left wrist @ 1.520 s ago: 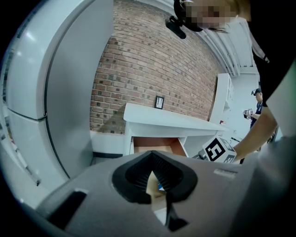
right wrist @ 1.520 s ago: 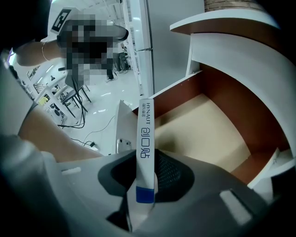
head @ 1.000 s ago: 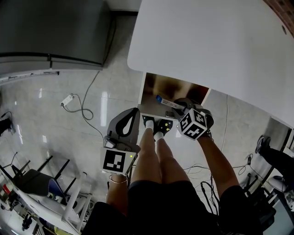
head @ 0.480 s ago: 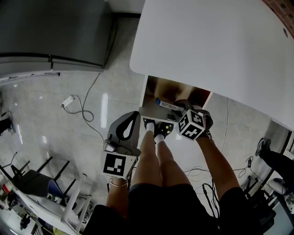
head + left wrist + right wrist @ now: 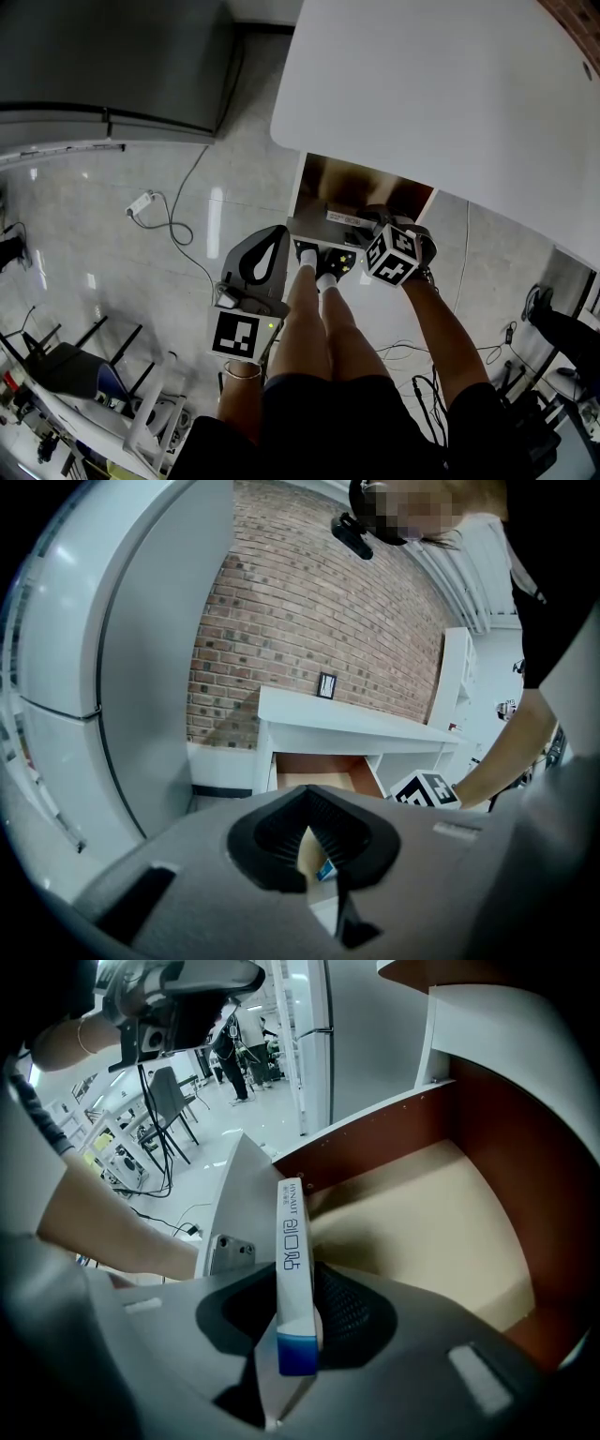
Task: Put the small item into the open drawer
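The small item is a slim white box with a blue end (image 5: 293, 1269). It stands on edge between the jaws of my right gripper (image 5: 298, 1326), over the open drawer (image 5: 422, 1232). The jaws have just been opening: the box leans on the right pad and a gap shows on its left. In the head view the box (image 5: 343, 216) lies over the drawer's front part (image 5: 298, 202), just ahead of the right gripper (image 5: 364, 221). The left gripper (image 5: 275, 232) hangs shut and empty to the left of the drawer. Its own view looks at the drawer (image 5: 319, 766) through its jaws (image 5: 319, 860).
The drawer hangs under a white table (image 5: 431, 84). The person's legs and feet (image 5: 319, 272) stand between the grippers at the drawer front. A grey cabinet (image 5: 103, 66) stands far left. A power strip with cable (image 5: 139, 203) lies on the floor, and chairs (image 5: 66, 370) stand lower left.
The box in the right gripper has turned: its blue end showed in the head view before, and now a white face shows. The left gripper has kept still.
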The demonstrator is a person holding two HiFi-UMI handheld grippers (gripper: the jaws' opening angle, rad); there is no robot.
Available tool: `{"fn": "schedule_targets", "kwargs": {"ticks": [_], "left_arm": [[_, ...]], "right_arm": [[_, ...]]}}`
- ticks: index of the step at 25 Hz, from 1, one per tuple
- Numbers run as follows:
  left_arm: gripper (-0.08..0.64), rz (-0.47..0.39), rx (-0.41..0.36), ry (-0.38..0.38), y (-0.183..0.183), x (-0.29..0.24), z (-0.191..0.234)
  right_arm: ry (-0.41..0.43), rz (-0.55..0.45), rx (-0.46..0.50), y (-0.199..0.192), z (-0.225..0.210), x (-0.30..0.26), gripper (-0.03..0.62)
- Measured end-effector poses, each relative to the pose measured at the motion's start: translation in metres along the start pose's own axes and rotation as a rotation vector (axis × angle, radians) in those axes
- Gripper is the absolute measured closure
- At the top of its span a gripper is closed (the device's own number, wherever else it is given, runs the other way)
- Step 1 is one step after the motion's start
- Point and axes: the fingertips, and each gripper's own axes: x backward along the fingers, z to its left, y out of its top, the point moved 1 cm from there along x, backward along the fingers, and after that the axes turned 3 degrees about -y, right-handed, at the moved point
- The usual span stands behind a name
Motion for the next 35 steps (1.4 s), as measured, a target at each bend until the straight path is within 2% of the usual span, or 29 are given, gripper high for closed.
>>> {"fn": "schedule_targets", "kwargs": {"ticks": [11,20,25,27,29,35], "left_arm": [[0.561,0.005,0.001,0.005,0.0,0.001,0.0],[0.562,0.0,-0.007,0.001,0.002,-0.001,-0.003],[0.562,-0.002,-0.016,-0.005,0.003,-0.002,-0.005],[0.561,-0.004,-0.019,-0.008,0.005,-0.002,-0.006],[0.563,-0.005,-0.022,-0.01,0.007,-0.002,-0.008],[0.562,-0.023,-0.038,-0.025,0.021,-0.003,-0.012]], "right_arm": [[0.015,0.002,-0.025,-0.003,-0.002,-0.003,0.475],[-0.006,-0.032,-0.032,0.003,-0.007,0.005,0.484],[-0.045,-0.088,-0.055,0.012,-0.013,0.014,0.545],[-0.069,-0.128,-0.083,0.017,-0.016,0.022,0.58],[-0.093,-0.178,-0.13,0.023,-0.019,0.032,0.58],[-0.147,-0.373,-0.347,0.045,-0.029,0.073,0.58]]}}
